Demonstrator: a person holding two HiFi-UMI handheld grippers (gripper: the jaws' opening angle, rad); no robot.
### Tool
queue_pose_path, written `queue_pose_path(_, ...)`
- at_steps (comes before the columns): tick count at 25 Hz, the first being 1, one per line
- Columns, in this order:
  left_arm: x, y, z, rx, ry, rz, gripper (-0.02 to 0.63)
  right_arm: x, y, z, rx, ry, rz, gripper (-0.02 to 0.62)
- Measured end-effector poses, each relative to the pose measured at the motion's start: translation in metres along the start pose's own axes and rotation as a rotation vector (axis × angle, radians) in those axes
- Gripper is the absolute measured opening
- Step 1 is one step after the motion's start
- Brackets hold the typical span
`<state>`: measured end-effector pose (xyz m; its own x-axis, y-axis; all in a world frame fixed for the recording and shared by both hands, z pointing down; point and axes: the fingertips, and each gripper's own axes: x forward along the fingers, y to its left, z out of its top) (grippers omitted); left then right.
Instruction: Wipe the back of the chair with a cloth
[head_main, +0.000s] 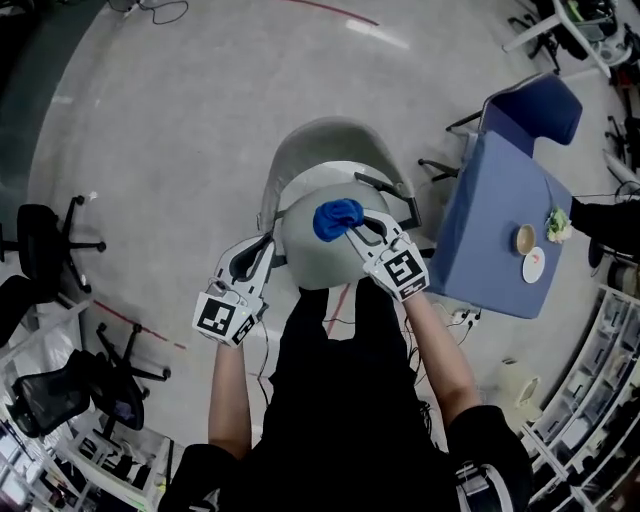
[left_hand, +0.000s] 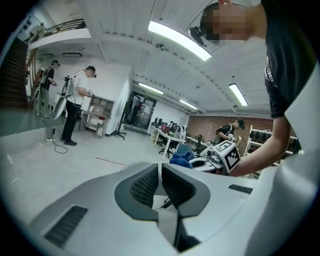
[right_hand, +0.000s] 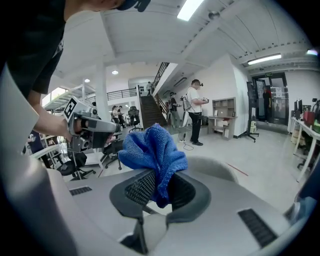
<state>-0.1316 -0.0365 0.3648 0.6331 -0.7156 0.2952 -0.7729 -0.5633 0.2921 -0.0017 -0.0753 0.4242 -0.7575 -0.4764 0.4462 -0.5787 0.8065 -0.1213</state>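
Grey chair (head_main: 318, 255) stands directly below the person, its rounded back uppermost. Left gripper (head_main: 262, 258) sits at the back's left edge, jaws drawn nearly together with only a pale sliver between them. Right gripper (head_main: 362, 232) is clamped on the blue cloth (head_main: 338, 218). The cloth is bunched and lies on the top of the back, its bulk projecting past the fingertips and spilling leftward, with its long axis running roughly across the chair.

Blue cloth (right_hand: 152, 150): its lower end is hidden inside the right tongs (right_hand: 159, 187). Chair (head_main: 310, 250) base hidden beneath its seat. Small items (head_main: 534, 265) on the tabletop (head_main: 480, 220) unidentifiable.
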Motion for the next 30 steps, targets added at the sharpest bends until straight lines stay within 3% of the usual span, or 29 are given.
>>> queue_pose_path(7,0.006,0.035,-0.048,-0.030,0.035,0.062,0.040,0.051,-0.025,-0.040,0.032,-0.011,-0.012,0.080)
queue_pose_path(14,0.012,0.050,-0.074,-0.047,0.063,0.059,0.040,0.117,-0.040,-0.063,0.034,-0.014,0.005,0.080)
queue_pose_path(22,0.018,0.060,-0.078,-0.066,0.064,0.051,0.040,0.189,-0.060,-0.073,0.012,0.017,0.017,0.080)
queue_pose_path(30,0.024,0.066,-0.091,-0.088,0.086,0.044,0.040,0.220,-0.085,-0.074,0.102,0.006,-0.058,0.080)
